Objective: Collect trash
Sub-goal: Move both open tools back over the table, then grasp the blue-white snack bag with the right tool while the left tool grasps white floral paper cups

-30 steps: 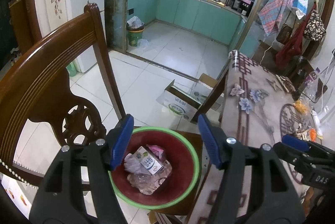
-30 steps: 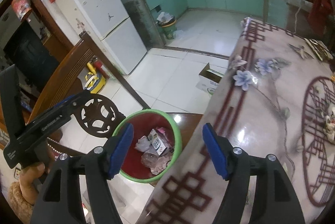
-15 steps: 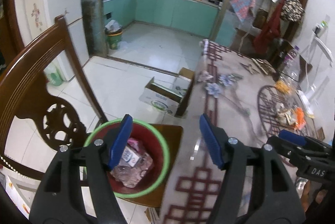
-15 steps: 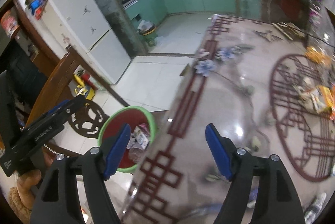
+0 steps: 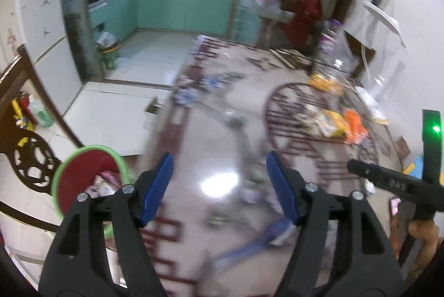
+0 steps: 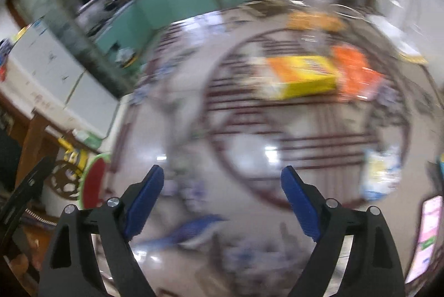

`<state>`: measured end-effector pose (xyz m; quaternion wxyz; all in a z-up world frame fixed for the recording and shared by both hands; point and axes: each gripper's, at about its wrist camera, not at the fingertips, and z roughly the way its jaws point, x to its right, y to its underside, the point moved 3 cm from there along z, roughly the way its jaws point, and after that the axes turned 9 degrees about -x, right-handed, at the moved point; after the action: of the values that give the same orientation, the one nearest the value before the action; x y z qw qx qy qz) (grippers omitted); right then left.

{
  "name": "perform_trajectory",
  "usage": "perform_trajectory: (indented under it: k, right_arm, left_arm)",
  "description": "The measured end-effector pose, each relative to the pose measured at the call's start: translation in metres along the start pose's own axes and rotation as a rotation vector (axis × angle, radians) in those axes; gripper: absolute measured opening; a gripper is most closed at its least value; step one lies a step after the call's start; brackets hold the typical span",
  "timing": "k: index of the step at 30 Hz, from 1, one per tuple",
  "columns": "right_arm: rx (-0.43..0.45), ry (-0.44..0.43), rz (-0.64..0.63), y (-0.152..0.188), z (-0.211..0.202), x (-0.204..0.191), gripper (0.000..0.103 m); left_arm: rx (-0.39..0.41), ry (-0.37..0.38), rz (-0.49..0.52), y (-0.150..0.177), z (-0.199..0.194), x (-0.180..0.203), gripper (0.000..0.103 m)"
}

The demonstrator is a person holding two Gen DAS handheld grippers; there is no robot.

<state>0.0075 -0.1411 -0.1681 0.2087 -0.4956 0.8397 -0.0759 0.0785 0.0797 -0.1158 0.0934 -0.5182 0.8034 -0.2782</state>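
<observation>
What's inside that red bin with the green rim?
The red bin with the green rim holds crumpled wrappers, pinkish and pale. The left gripper's arm covers the bin's lower part, so anything deeper stays hidden.

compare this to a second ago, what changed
Both grippers swung away from the red bin toward the trash on the table; the right gripper jaws are opening, the left gripper jaws too, both empty. The bin stays on the chair.

Blurred wrappers (image 6: 305, 75) scattered on table (image 6: 249, 130)
</observation>
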Motion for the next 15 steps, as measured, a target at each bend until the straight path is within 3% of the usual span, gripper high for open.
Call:
perform_trajectory:
  k: [7,15]
  right_arm:
    - [-0.055,0.129,0.14,0.002,0.001,0.134,0.09]
    - [-0.15,0.173,0.155,0.005,0.029,0.188,0.09]
  left_arm:
    - [-0.06,0.068,0.066,0.022,0.021,0.095,0.067]
    - [-0.132,0.146,0.18,0.048,0.04,0.177,0.076]
